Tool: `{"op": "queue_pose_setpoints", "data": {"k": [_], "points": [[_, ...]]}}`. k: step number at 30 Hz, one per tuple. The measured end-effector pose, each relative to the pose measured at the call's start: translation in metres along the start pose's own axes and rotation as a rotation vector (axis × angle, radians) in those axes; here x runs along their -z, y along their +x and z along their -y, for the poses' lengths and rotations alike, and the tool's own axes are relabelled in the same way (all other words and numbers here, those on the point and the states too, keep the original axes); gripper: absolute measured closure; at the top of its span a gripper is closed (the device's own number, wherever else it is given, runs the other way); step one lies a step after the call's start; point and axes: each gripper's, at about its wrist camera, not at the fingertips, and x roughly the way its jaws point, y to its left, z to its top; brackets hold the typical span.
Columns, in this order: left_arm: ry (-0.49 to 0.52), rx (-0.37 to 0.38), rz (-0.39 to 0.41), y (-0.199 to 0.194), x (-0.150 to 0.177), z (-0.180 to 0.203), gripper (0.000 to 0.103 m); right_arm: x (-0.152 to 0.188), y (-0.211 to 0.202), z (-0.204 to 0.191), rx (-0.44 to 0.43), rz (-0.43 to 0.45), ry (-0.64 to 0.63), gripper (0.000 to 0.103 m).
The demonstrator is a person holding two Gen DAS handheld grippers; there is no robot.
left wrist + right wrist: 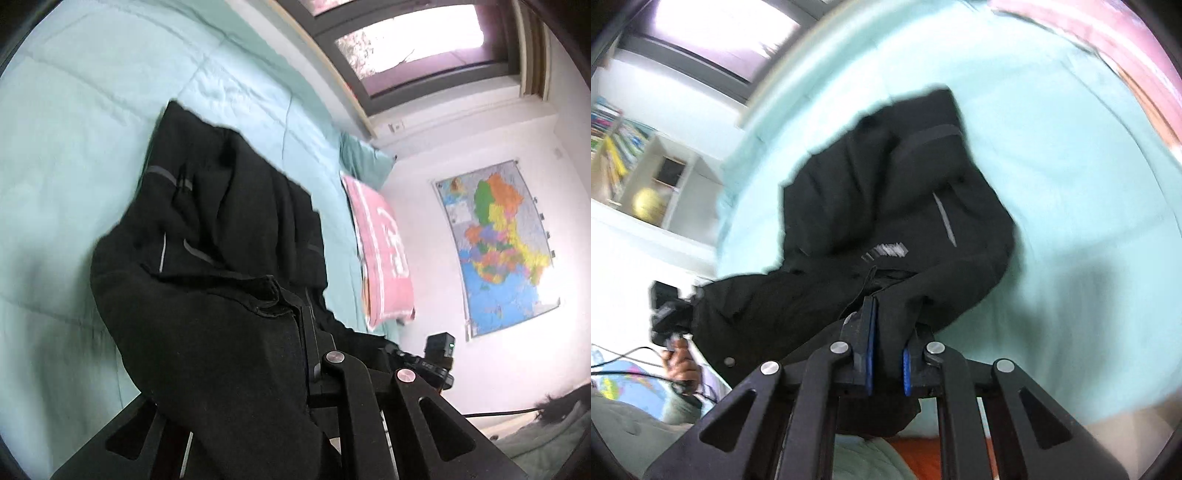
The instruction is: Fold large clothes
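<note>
A soft, creased black jacket hangs above the quilted mint bedspread. Both the left gripper and right gripper pinch its fabric, fingers nearly together.

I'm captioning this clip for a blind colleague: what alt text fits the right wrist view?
The right gripper is shut on a black jacket, which hangs bunched above a mint-green quilt. At left, the other gripper also grips the jacket, before a bookshelf.

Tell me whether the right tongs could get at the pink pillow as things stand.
Probably not: the right tongs are shut on the black jacket, which hangs between them and the bed; the pink pillow lies at the far edge.
</note>
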Motion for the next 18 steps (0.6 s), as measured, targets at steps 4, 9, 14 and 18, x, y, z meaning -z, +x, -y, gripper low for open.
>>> {"op": "queue_pose_setpoints", "data": {"k": [4,9,14,18], "points": [[-0.027,0.019,0.043,-0.003,-0.016,0.000,0.093,-0.038,-0.019,-0.014,-0.005,0.061,-0.035,0.088],[-0.024,0.026,0.078,-0.008,-0.059,0.007,0.092,-0.095,-0.012,-0.027,0.025,0.105,-0.054,0.088],[-0.024,-0.006,0.105,0.021,-0.112,0.004,0.092,-0.158,0.020,-0.026,0.089,0.122,-0.087,0.088],[-0.071,-0.063,0.105,0.056,-0.160,-0.021,0.091,-0.209,0.067,-0.015,0.134,0.110,-0.056,0.088]]}}
